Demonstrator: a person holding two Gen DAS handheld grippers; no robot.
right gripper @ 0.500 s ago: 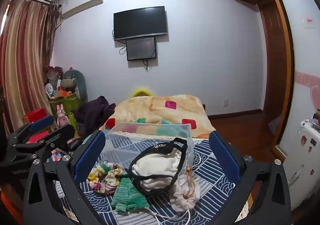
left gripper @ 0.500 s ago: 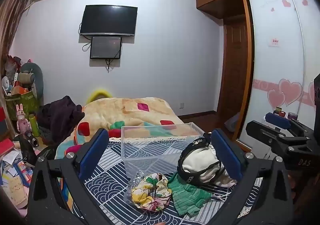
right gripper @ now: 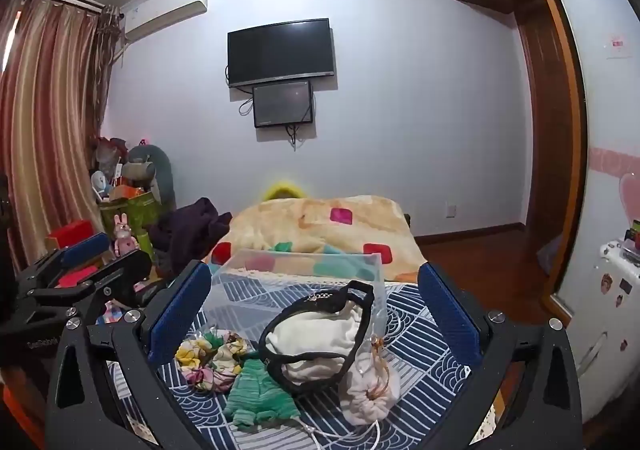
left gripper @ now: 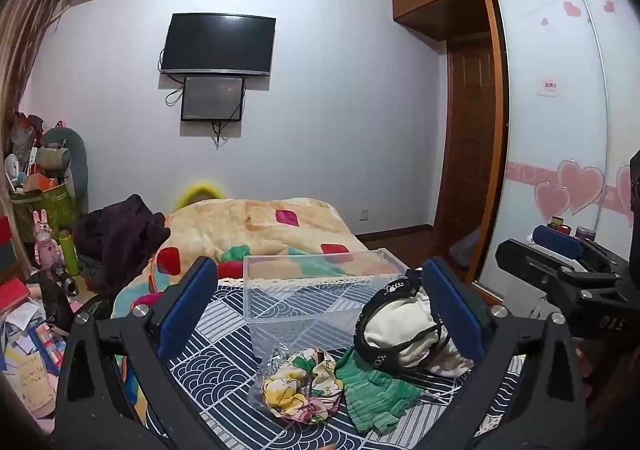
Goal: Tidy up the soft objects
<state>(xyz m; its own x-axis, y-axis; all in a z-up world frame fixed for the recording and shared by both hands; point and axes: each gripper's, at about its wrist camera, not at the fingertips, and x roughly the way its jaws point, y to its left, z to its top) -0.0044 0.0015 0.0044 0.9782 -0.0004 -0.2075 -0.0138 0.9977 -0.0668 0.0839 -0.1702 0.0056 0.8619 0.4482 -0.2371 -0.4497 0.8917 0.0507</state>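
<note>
A clear plastic box stands on a navy patterned cloth. In front of it lie a floral scrunchie in a clear bag, a green knit piece, a white cloth with a black band and a white drawstring pouch. My left gripper is open and empty above the items. My right gripper is open and empty above them, and also shows at the right edge of the left wrist view.
A bed with a yellow patterned blanket lies behind the box. Dark clothes and cluttered toys and boxes stand at the left. A wardrobe with sliding doors is on the right. A TV hangs on the far wall.
</note>
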